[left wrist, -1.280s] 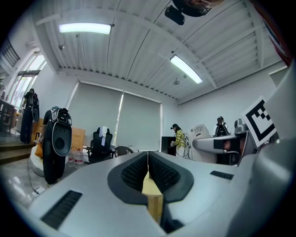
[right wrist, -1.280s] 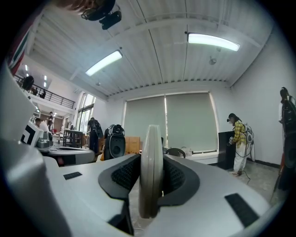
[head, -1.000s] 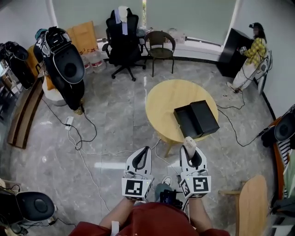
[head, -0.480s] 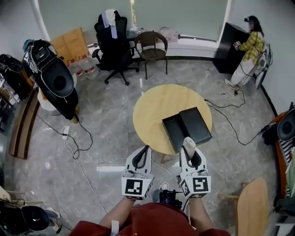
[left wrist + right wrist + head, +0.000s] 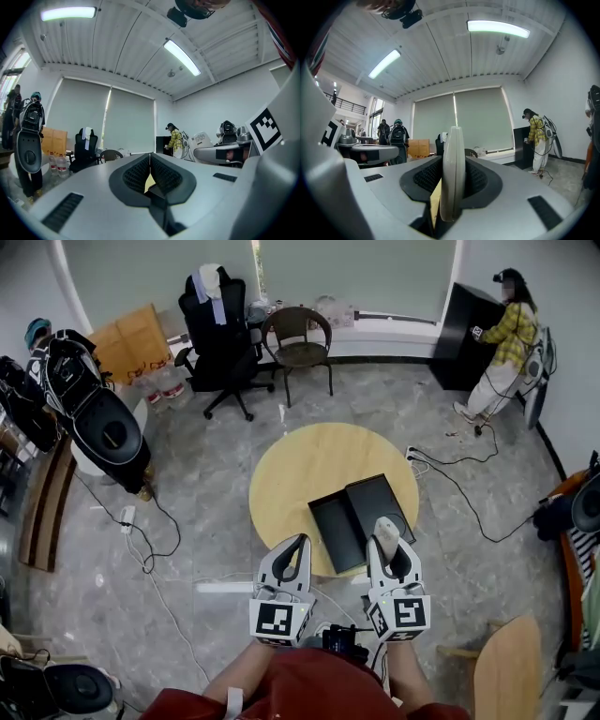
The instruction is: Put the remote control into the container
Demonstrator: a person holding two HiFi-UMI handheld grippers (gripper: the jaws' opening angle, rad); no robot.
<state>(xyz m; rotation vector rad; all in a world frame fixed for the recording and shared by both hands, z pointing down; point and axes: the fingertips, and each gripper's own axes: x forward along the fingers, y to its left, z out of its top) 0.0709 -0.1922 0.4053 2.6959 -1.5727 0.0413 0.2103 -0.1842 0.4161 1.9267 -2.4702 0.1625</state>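
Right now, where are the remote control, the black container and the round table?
remote control (image 5: pixel 385 530), head view, its pale free end.
black container (image 5: pixel 333 532), head view, its bare inner floor.
round table (image 5: pixel 300 460), head view, its bare wooden top.

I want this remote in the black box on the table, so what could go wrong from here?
The remote control stands edge-on in the right hand-held gripper, poking past its jaws, so it might twist or slip. The container sits near the table's edge; a bump could shove it off. A corded power strip lies on the floor nearby, a trip hazard.
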